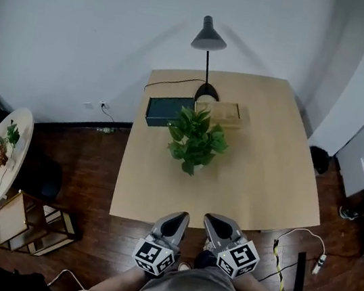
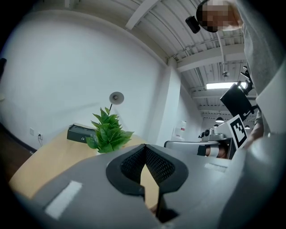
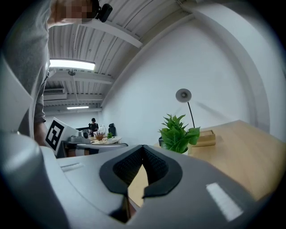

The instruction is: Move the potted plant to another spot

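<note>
Left tool and right tool hang clenched and empty just short of the tabletop, plant mid-tabletop ahead, well apart, before the lamp, so I'd open both jaws and come in low, flanking its base.

Grey L claw, R claw — b/w marker cubes.
</note>
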A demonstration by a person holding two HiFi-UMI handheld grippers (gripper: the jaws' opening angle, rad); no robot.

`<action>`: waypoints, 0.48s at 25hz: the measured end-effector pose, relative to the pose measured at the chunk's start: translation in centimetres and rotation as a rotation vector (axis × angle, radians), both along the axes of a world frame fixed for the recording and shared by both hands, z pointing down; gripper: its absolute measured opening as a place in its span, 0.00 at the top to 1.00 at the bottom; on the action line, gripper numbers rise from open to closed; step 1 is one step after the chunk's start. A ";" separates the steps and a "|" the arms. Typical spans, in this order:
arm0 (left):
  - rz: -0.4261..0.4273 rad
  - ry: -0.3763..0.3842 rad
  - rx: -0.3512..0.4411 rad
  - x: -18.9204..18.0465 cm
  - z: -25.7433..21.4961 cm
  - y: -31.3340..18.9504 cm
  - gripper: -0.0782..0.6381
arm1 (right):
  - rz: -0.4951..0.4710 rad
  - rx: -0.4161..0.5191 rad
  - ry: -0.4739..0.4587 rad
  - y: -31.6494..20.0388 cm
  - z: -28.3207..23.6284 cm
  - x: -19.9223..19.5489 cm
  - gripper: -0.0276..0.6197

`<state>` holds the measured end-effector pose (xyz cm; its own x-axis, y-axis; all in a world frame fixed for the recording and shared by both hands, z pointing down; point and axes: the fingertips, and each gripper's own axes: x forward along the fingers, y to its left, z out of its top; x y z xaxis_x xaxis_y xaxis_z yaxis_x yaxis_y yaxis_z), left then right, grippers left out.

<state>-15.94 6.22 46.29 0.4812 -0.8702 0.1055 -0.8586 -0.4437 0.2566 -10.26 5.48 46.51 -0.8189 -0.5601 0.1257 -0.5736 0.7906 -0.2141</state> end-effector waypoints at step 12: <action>-0.100 -0.021 -0.013 -0.2 0.4 -9.7 0.89 | -0.093 -0.007 0.015 -10.2 0.3 0.2 0.95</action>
<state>-16.17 -3.45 46.67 0.3899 -0.9121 0.1267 -0.9036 -0.3526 0.2432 -10.02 -4.75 46.81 -0.8655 -0.4805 0.1416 -0.5007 0.8393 -0.2117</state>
